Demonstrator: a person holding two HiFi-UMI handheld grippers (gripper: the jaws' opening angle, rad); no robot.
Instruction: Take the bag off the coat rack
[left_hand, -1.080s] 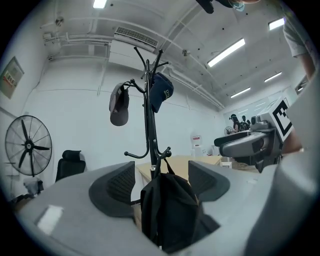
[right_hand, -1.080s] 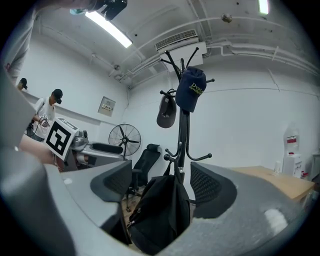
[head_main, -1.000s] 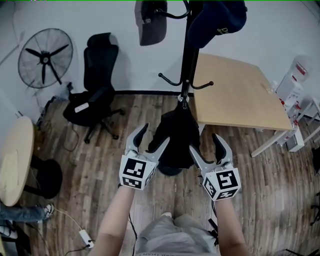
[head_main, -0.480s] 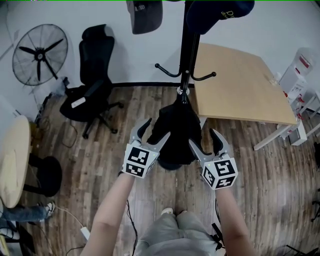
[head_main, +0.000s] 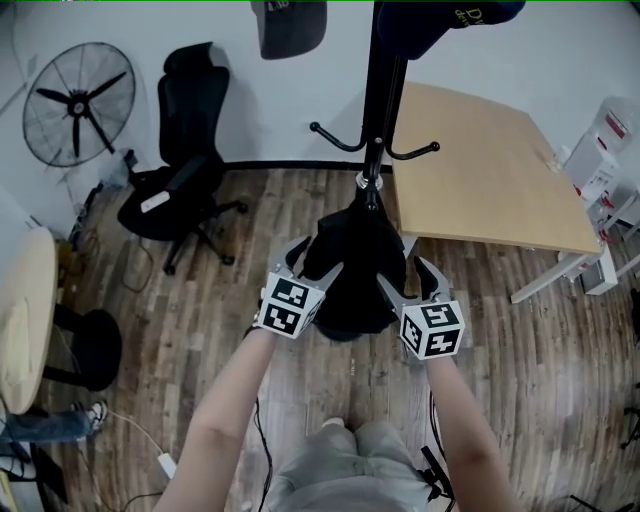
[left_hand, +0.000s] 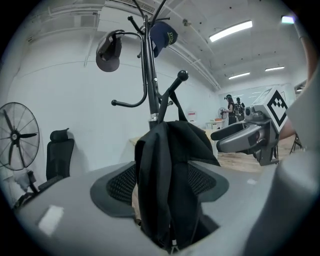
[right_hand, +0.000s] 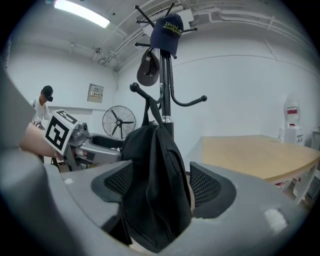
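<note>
A black bag (head_main: 352, 265) hangs by its strap from a low hook of the black coat rack (head_main: 380, 110). My left gripper (head_main: 316, 262) is open at the bag's left side. My right gripper (head_main: 405, 276) is open at its right side. In the left gripper view the bag (left_hand: 167, 190) hangs in the gap between the two mesh pads (left_hand: 122, 182), and I see no pad pressing on it. The right gripper view shows the bag (right_hand: 152, 185) between the pads (right_hand: 205, 186) in the same way. The strap runs up to a knobbed hook (left_hand: 182, 76).
Two caps (head_main: 290, 25) (head_main: 440, 18) hang from the rack's top hooks. A wooden table (head_main: 480, 180) stands just right of the rack. A black office chair (head_main: 185, 160) and a floor fan (head_main: 80, 100) stand at the left. A round table (head_main: 25, 320) is at the far left.
Both grippers have moved forward and come in closer to the bag's two sides. Their jaws have stayed open. The bag still hangs on the rack.
</note>
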